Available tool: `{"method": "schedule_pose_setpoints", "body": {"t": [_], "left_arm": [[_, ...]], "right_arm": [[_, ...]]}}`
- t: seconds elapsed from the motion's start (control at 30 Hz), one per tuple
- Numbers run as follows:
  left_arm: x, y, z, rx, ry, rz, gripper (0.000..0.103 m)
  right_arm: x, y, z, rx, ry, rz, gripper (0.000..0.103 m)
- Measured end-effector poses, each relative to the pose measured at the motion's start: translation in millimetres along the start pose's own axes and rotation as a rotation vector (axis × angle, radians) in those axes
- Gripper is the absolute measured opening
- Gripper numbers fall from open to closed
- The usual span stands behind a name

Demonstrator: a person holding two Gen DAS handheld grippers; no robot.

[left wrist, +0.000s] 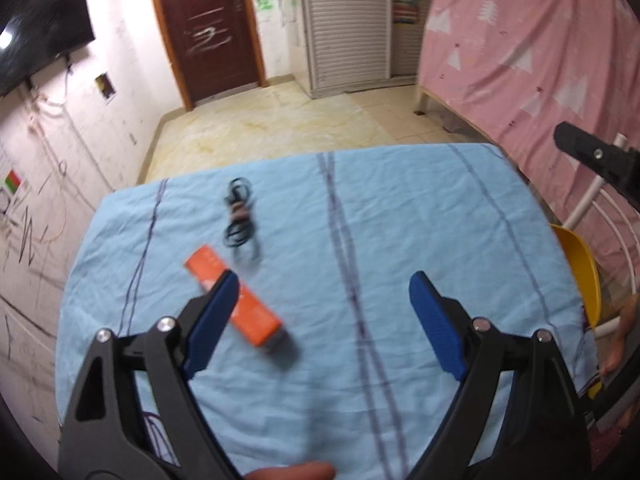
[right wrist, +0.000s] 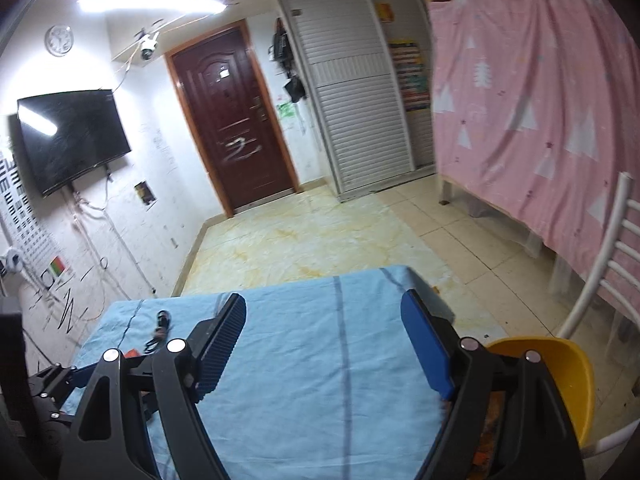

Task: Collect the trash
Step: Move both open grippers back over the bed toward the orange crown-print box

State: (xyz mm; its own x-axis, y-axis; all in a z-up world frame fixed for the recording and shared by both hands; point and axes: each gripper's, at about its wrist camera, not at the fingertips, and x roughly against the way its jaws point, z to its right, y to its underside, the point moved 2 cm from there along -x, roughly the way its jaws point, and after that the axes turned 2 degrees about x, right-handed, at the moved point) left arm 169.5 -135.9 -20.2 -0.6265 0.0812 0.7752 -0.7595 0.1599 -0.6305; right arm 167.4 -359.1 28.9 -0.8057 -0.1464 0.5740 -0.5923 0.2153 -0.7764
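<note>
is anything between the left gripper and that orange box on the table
Nothing visible does. The left gripper hangs open above the blue tablecloth, and the orange box lies flat just beyond its left finger, partly hidden behind it. The coiled black cable lies farther back, apart from the box.

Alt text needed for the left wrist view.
The open left gripper hovers over a blue tablecloth, its left finger overlapping an orange box. A coiled black cable lies beyond the box, with a yellow bin at the right edge.
</note>
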Motion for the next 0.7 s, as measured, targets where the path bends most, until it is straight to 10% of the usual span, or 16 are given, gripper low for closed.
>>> {"method": "schedule_pose_setpoints", "body": {"t": [0.7], "left_arm": [[-44.1, 10.7, -66.1, 0.177, 0.058, -0.133, 0.045]], "right_arm": [[-61.7, 9.3, -115.2, 0.164, -0.129, -0.141, 0.075]]}}
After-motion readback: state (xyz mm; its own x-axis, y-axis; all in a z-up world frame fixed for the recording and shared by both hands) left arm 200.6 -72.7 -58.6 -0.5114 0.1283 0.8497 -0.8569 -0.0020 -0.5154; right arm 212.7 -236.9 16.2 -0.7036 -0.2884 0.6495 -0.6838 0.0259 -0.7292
